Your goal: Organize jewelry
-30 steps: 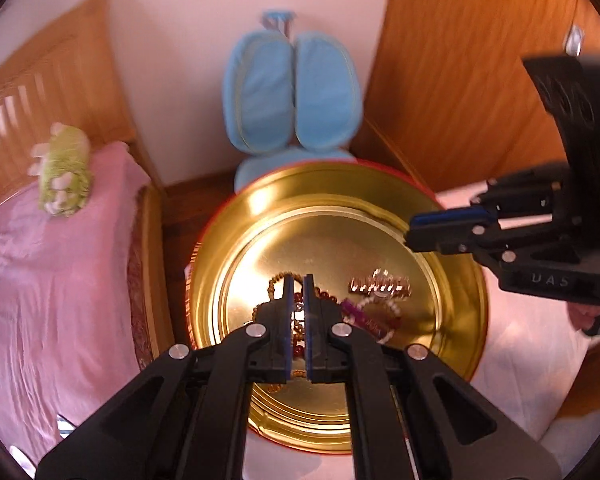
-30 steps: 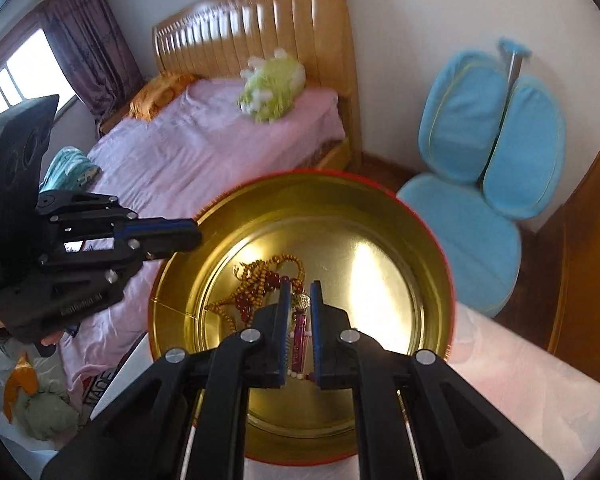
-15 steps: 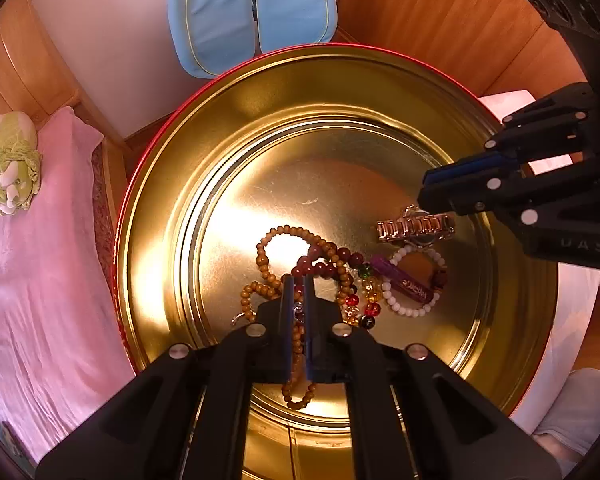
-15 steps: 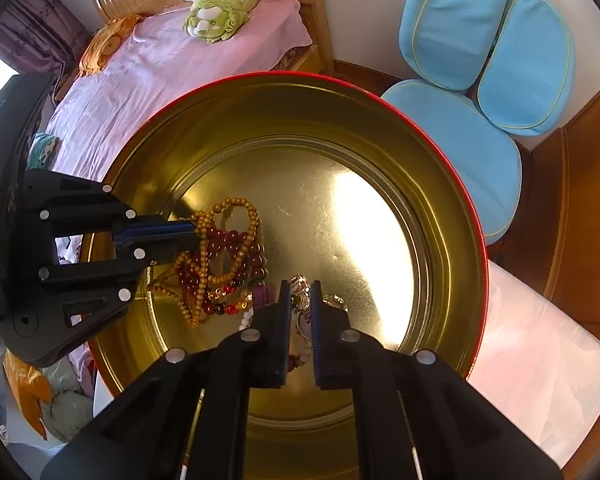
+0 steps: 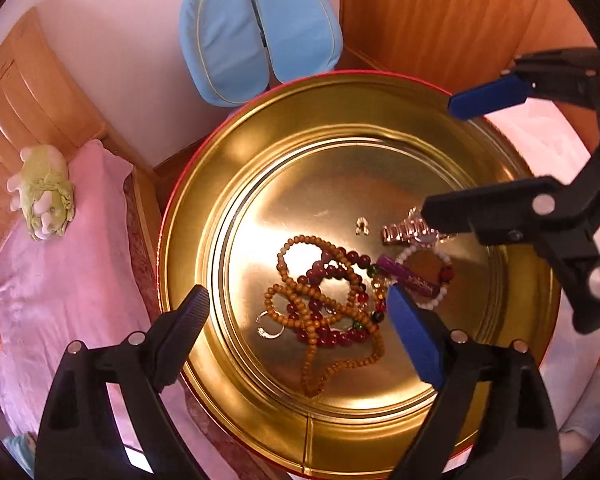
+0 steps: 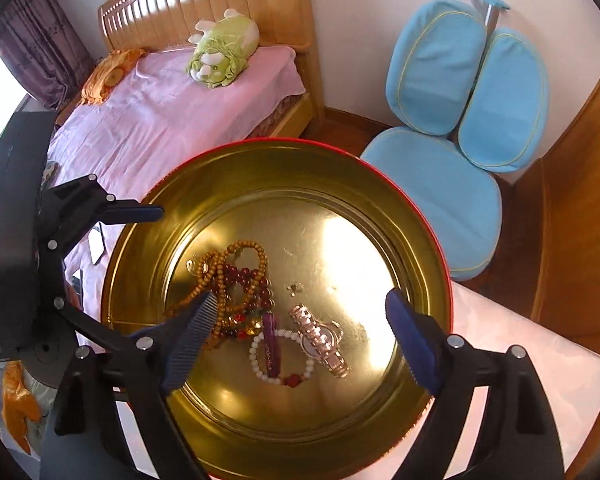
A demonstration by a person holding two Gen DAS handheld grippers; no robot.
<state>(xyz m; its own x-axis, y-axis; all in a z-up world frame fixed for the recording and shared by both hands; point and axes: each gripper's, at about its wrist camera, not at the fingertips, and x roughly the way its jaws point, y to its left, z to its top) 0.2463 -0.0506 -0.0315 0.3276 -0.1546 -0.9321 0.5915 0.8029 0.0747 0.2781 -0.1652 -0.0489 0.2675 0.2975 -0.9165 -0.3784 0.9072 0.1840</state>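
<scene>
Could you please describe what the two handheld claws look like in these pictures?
Both the left claw and the right claw are matte black plastic frames with angular, branching arms joined by round silver screws. Each finger ends in a blue, finely ribbed pad. No cables or sleeves show.

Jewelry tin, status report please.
Left gripper and right gripper open, empty. Beads, watch, bracelet tangled in gold tin. Nothing blocking.

A green plush toy [image 6: 222, 50] lies on the pink-sheeted bed [image 6: 160, 120] by its wooden headboard [image 6: 204, 4]; a blue chair [image 6: 456, 112] stands against the wall.
</scene>
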